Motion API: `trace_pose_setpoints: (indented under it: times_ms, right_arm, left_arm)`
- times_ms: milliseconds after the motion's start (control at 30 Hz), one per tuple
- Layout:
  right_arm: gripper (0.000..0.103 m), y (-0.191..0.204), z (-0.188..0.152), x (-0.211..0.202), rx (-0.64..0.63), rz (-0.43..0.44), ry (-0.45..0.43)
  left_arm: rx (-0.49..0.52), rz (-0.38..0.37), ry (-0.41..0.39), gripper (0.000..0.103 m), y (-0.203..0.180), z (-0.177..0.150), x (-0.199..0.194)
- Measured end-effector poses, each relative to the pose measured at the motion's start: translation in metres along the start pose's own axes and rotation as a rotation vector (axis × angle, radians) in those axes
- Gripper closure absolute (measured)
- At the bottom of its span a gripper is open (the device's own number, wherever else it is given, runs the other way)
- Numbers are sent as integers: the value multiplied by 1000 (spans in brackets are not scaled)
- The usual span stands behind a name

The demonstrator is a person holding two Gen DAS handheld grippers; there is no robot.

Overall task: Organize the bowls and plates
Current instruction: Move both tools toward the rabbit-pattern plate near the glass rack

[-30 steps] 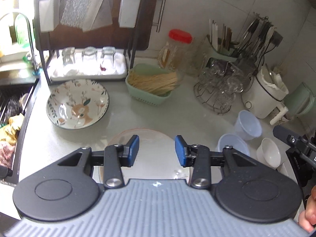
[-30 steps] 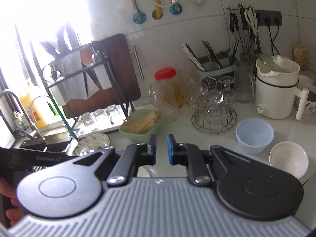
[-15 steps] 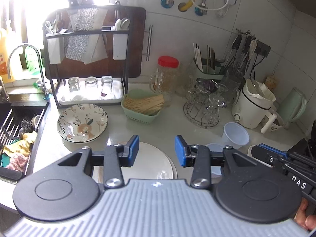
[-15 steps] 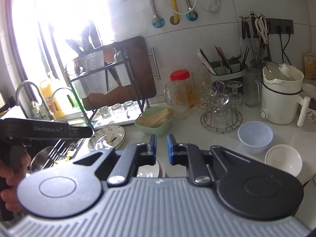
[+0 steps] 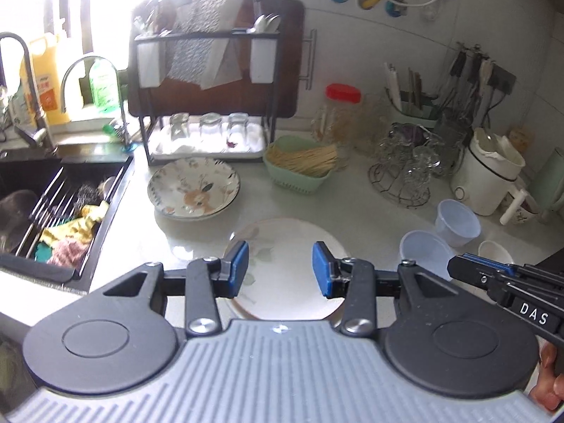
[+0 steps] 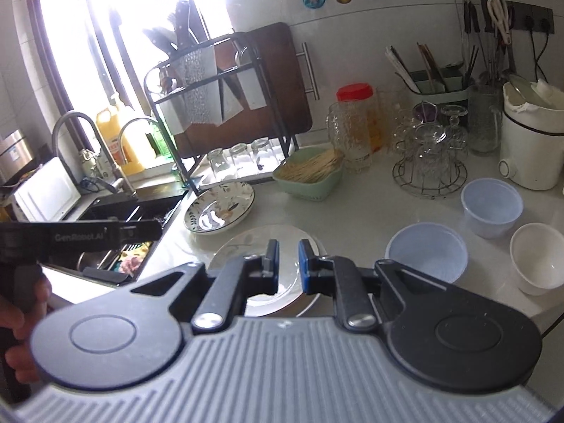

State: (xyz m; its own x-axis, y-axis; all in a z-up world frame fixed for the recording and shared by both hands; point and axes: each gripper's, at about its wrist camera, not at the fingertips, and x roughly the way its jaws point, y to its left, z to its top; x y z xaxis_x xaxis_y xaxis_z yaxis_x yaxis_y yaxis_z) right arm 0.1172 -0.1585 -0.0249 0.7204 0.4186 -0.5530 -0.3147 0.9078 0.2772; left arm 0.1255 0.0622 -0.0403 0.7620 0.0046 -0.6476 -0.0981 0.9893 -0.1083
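A pale plate (image 5: 282, 243) with a faint leaf print lies on the counter near the front edge. My left gripper (image 5: 281, 269) hovers above it, open, with nothing between the blue pads. A deeper deer-patterned plate (image 5: 194, 188) sits behind it, near the sink. To the right stand a shallow blue plastic bowl (image 5: 424, 253), a taller blue tub (image 5: 458, 222) and a small white bowl (image 5: 495, 252). In the right wrist view my right gripper (image 6: 288, 266) is shut and empty above the pale plate (image 6: 246, 246), with the blue bowl (image 6: 426, 257) and white bowl (image 6: 537, 257) to its right.
A black sink (image 5: 42, 190) with cloths lies at the left. A dish rack (image 5: 208, 141) with upturned glasses, a green basket of chopsticks (image 5: 299, 169), a red-lidded jar (image 5: 338, 112), a wire stand of glass cups (image 5: 405, 172) and a white cooker (image 5: 490, 176) line the wall.
The left gripper has drawn back from the counter, so the sink and the whole pale plate now show. The right gripper has tipped downward and the pale plate now sits under its fingers.
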Motion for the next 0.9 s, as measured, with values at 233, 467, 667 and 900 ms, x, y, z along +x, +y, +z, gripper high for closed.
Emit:
trace_pose_setpoints:
  times_ms: [233, 467, 667, 900]
  right_arm:
    - [88, 11, -1, 13, -19, 33, 38]
    - [88, 31, 4, 28, -54, 75, 59]
    - [88, 43, 13, 51, -53, 84, 82]
    - [88, 55, 25, 82, -7, 62, 119]
  left_arm:
    - [-75, 90, 9, 58, 34, -3, -4]
    - [-129, 116, 34, 58, 61, 3, 1]
    - [-105, 130, 47, 56, 75, 17, 15]
    - [-79, 107, 48, 51, 95, 53, 44]
